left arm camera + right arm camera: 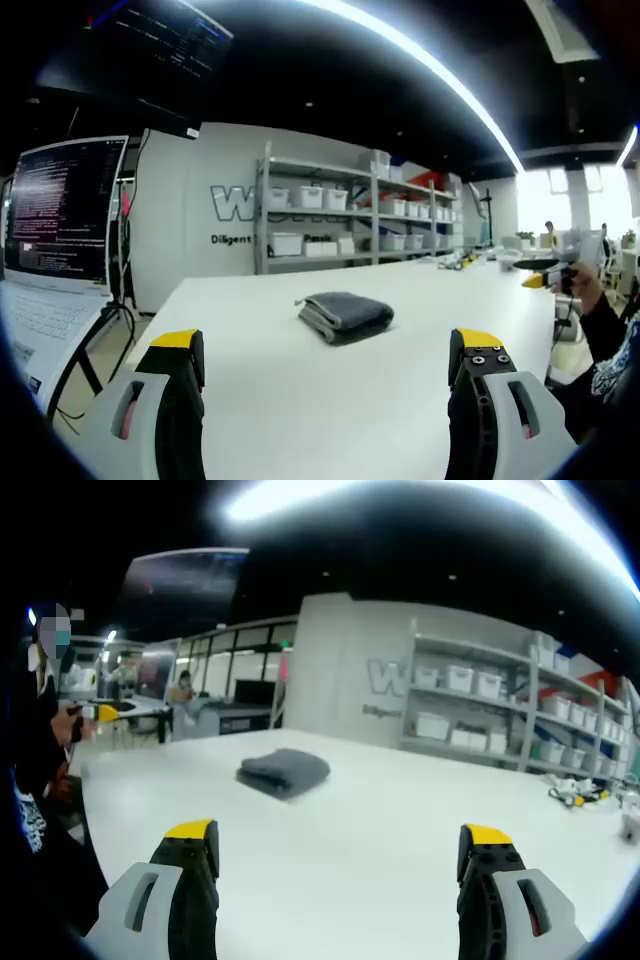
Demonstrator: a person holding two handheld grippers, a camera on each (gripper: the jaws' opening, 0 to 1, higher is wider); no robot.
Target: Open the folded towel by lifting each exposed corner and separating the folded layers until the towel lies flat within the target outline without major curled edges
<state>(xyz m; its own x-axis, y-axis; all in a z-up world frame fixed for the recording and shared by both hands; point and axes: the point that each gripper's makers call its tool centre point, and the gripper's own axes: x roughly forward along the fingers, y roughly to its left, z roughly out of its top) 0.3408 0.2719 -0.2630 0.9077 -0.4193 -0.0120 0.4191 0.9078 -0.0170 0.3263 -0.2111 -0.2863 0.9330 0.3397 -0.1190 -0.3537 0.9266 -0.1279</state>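
Folded grey towel (346,316) on white table (300,400); both grippers agape, apart from it

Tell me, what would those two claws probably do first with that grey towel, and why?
Probably bring the left gripper forward to the towel: it lies folded on the white table, both the left and the right gripper are open and apart from it.

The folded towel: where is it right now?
The grey folded towel lies on the white table, ahead of both open grippers and touching neither; in the right gripper view it sits left of centre.
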